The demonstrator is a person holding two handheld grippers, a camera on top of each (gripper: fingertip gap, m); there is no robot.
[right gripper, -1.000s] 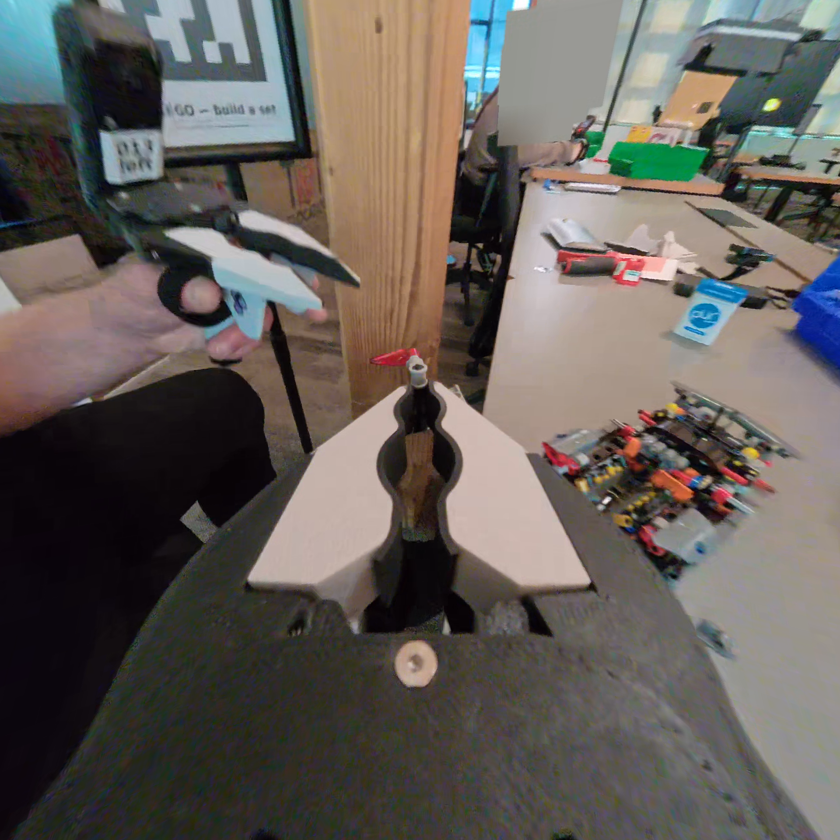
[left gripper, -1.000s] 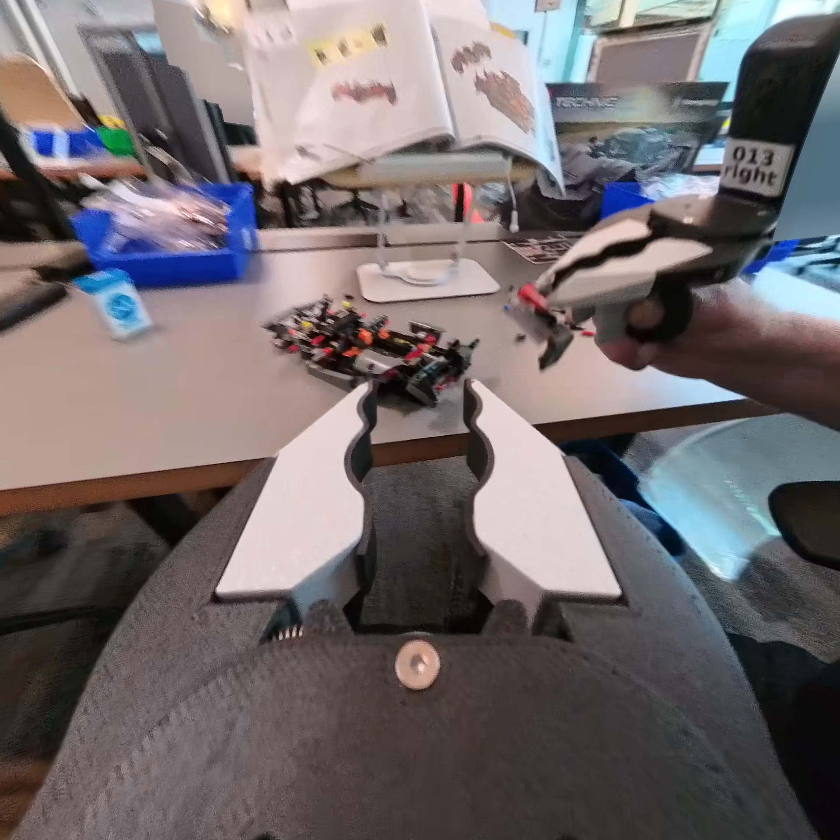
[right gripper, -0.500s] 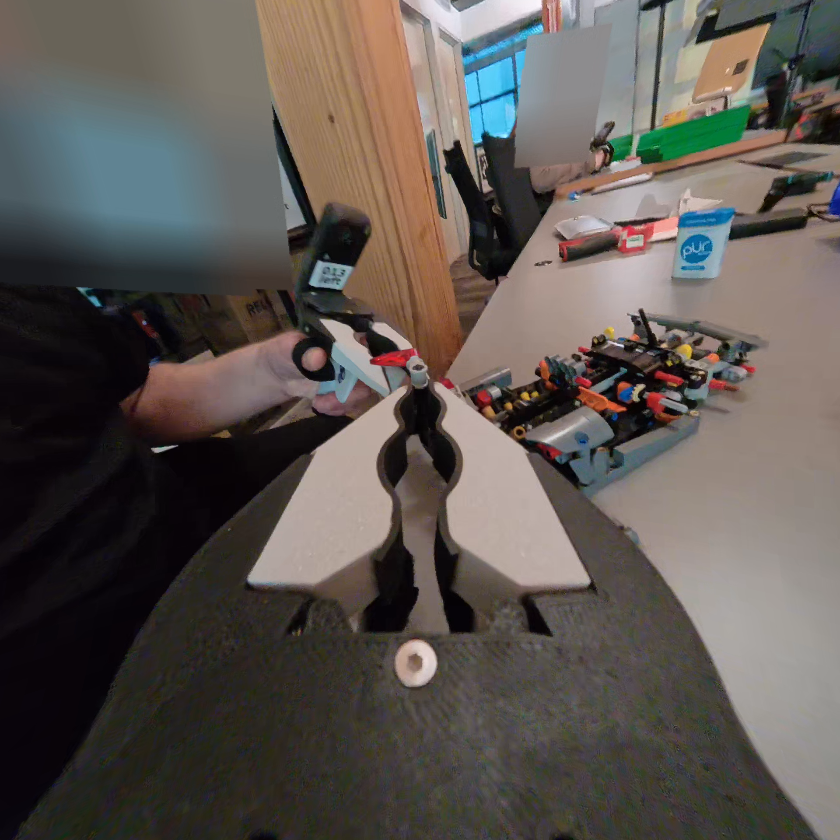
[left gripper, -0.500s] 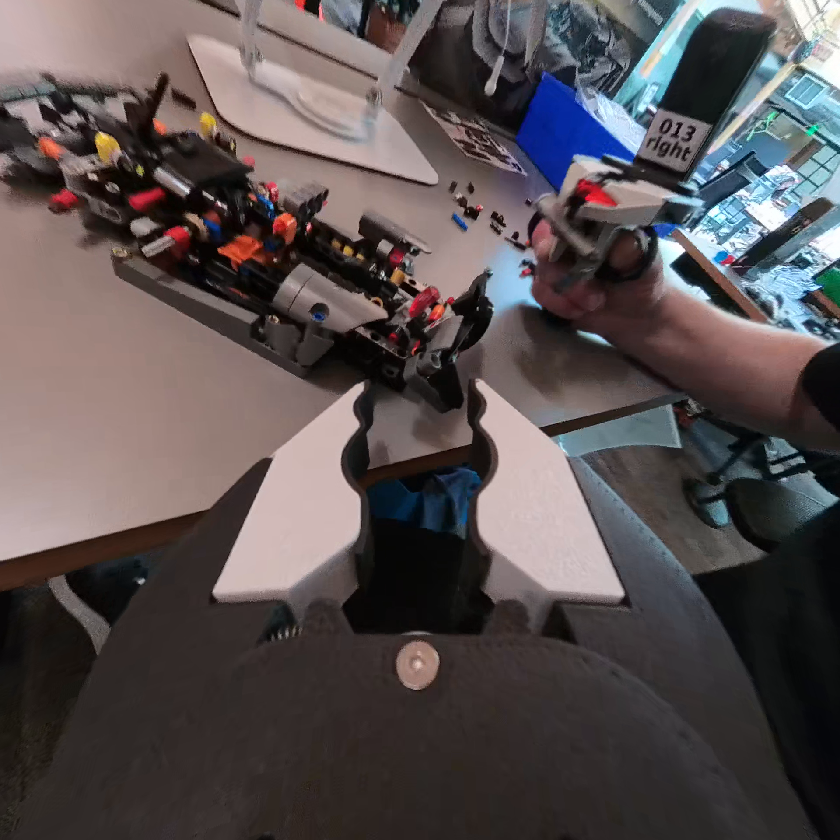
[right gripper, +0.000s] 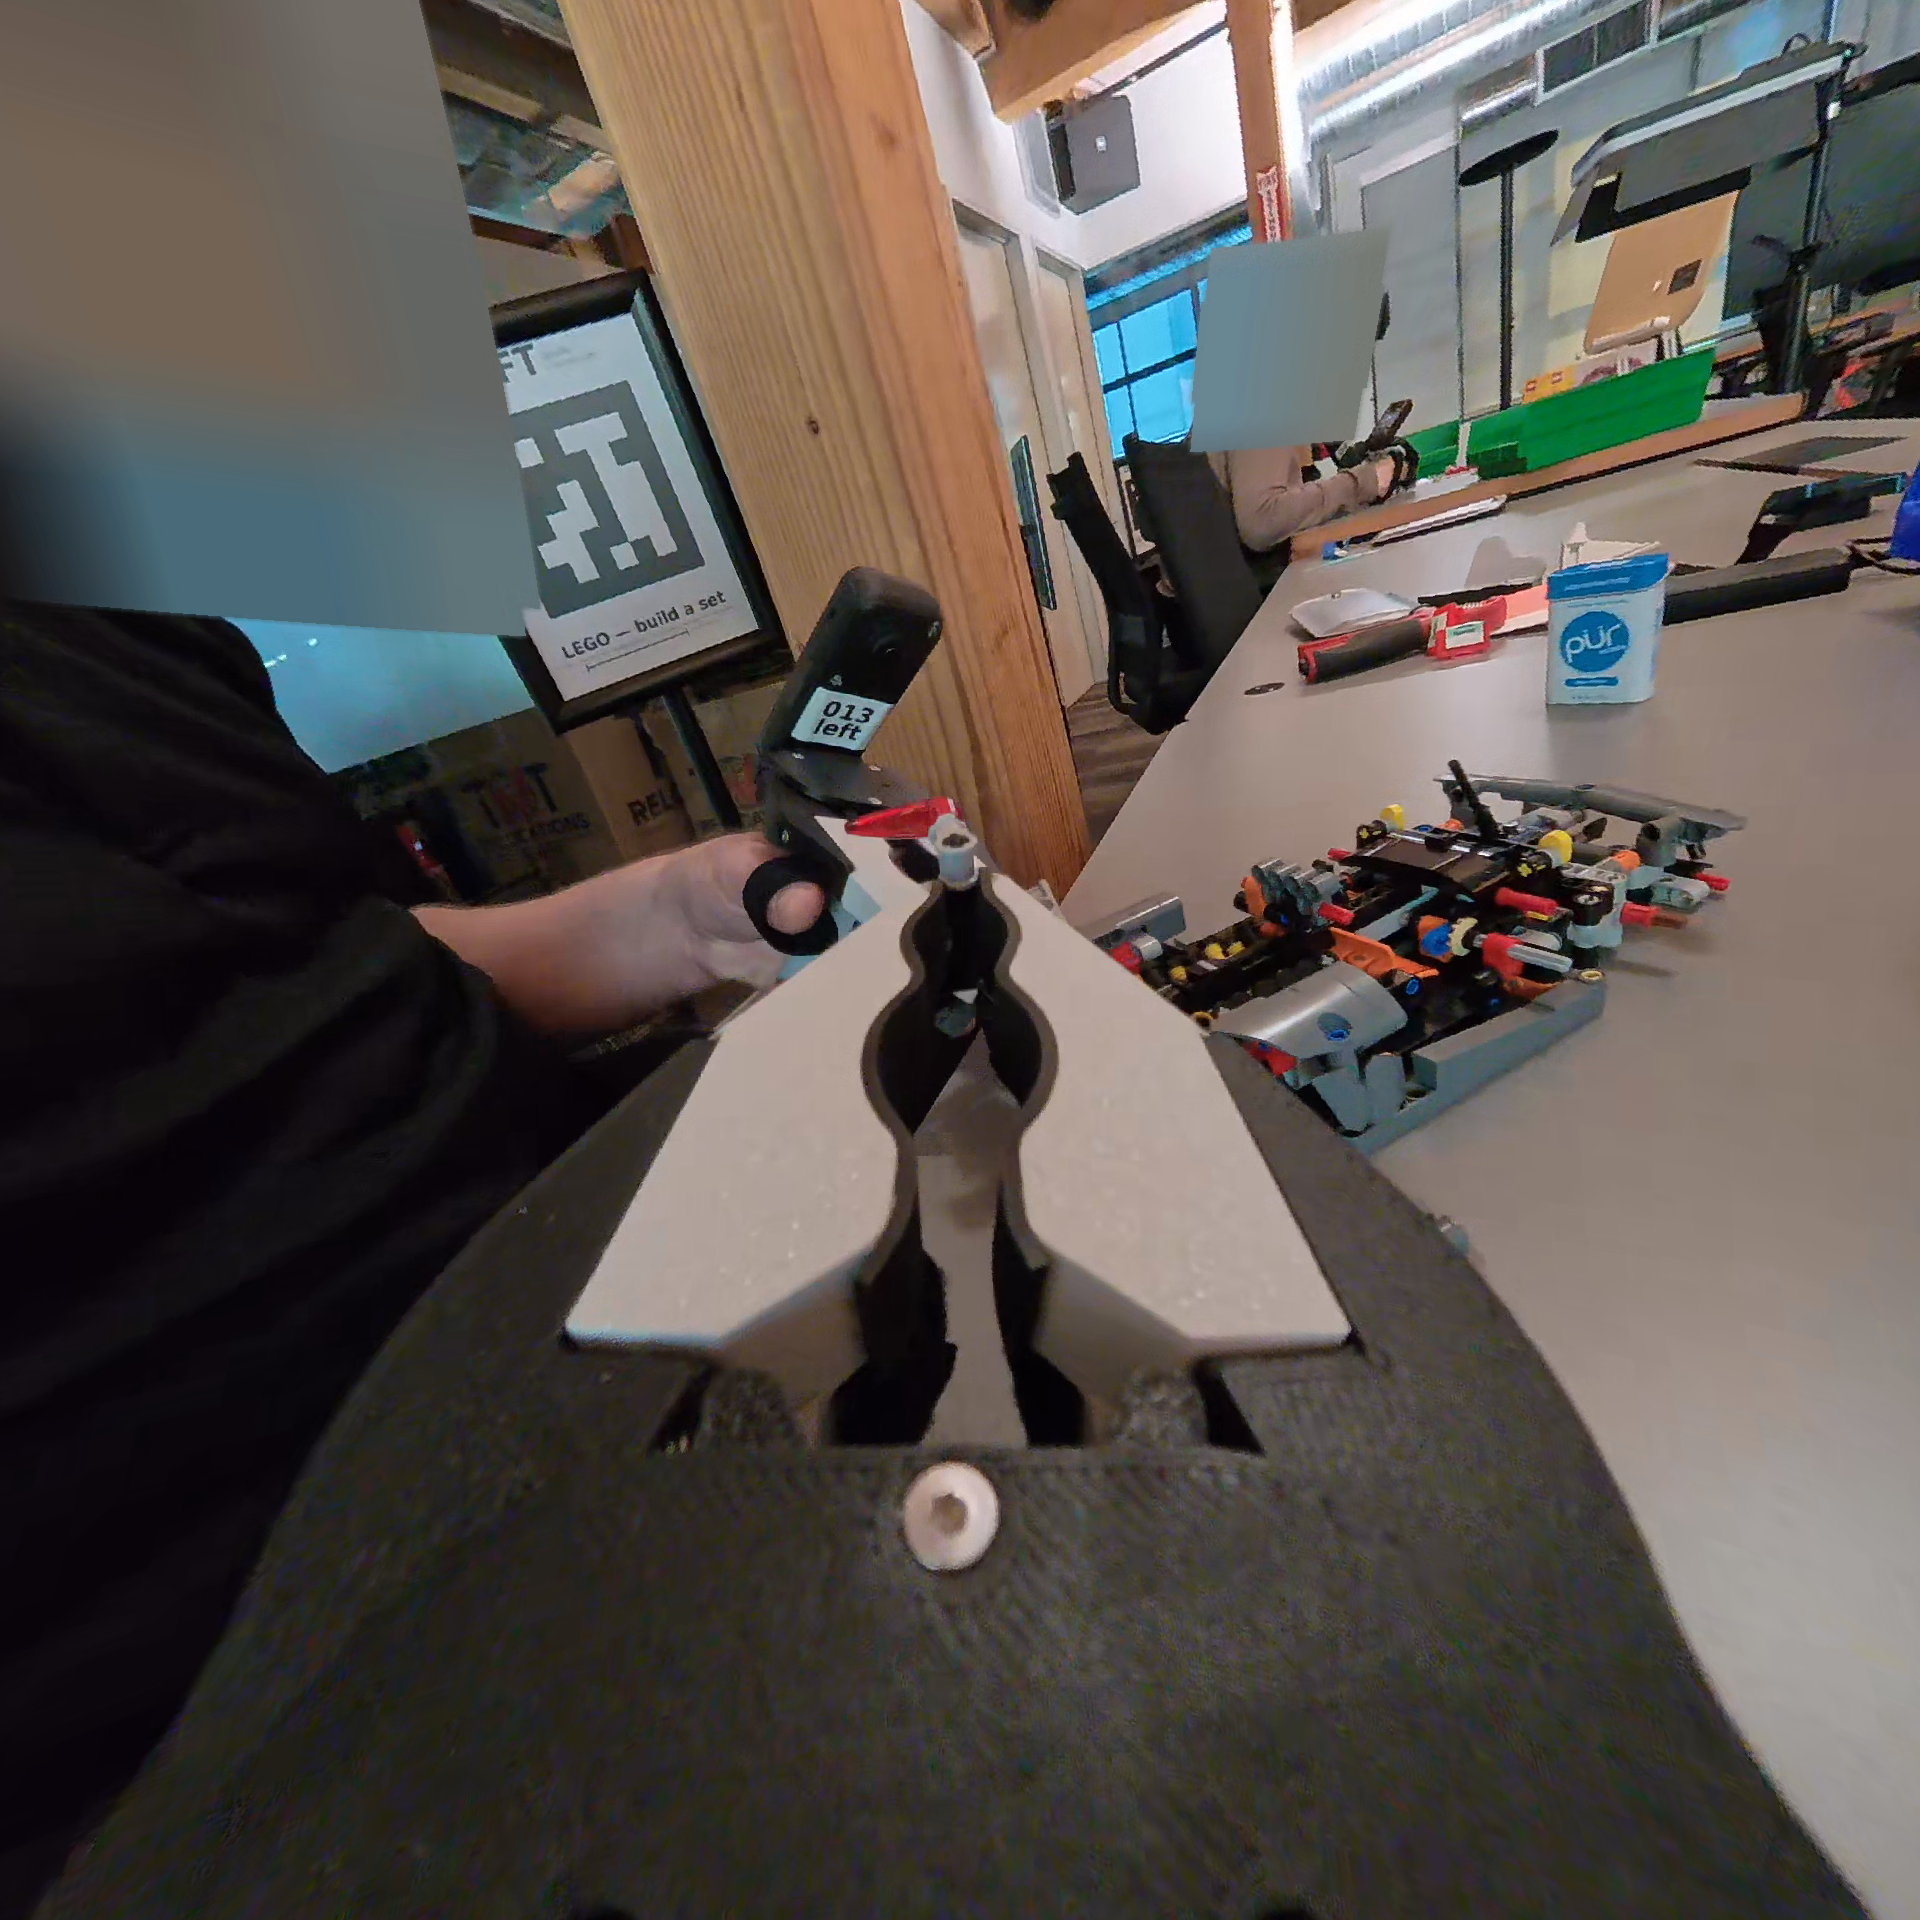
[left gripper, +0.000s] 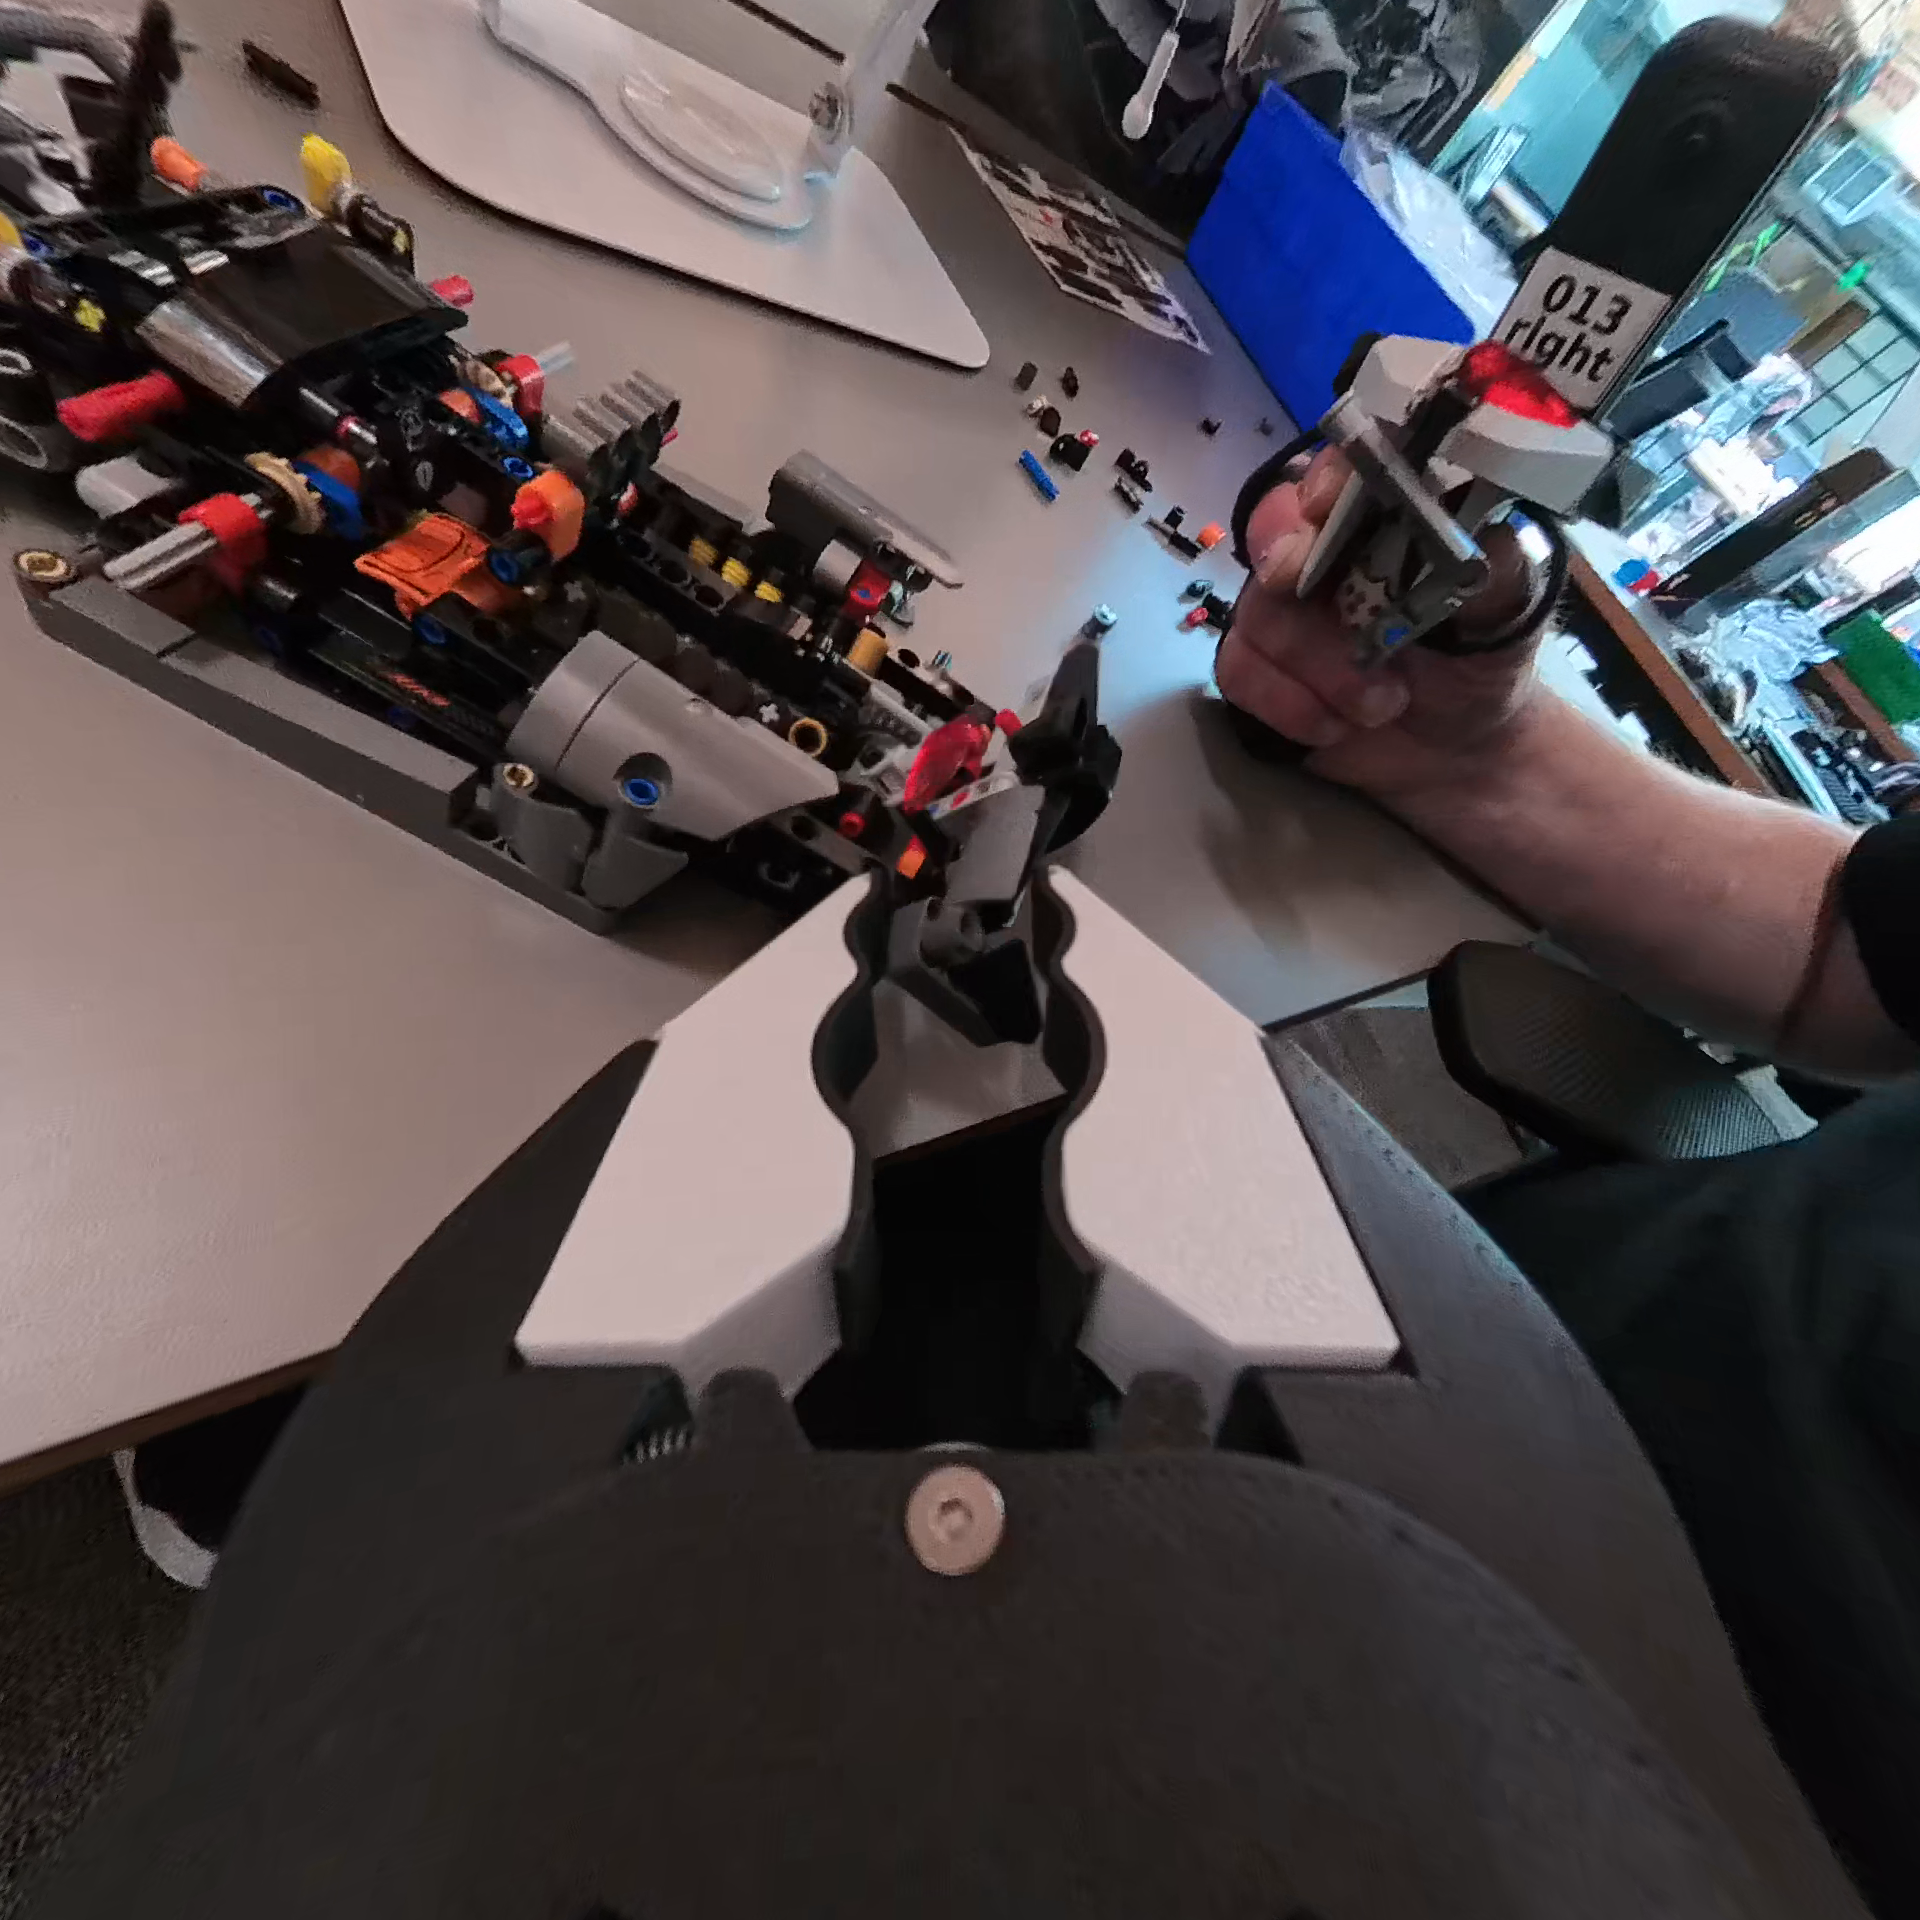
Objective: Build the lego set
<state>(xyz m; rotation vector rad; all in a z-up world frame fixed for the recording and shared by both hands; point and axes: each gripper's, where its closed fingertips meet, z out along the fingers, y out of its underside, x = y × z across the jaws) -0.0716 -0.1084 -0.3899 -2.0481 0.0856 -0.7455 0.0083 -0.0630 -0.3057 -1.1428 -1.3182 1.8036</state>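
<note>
The step in hand looks like steadying the model so a new piece can go on: the left gripper has its fingers spread around the nearest corner of the lego car chassis, where a black and grey assembly with a red translucent part stands just ahead of the tips, and to do this well it should close squarely on a solid beam there, not on the loose-looking red bit, and press the model down onto the grey table so it does not slide. Whether the pads already touch the assembly I cannot tell from this angle; the gap between them reads as open. The right gripper is pressed together on a small sub-assembly, a grey pin-like end with a red wedge beside it, poking out past its tips. It is held up off the table, well to the right of the left gripper, tilted tips-upward, with the person's right hand resting its heel near the table edge. The chassis lies ahead and to the right of the right gripper's tips. Loose small parts lie scattered beyond the model, between the two grippers in the left wrist view. The piece should be brought in aligned with its socket before pushing.
</note>
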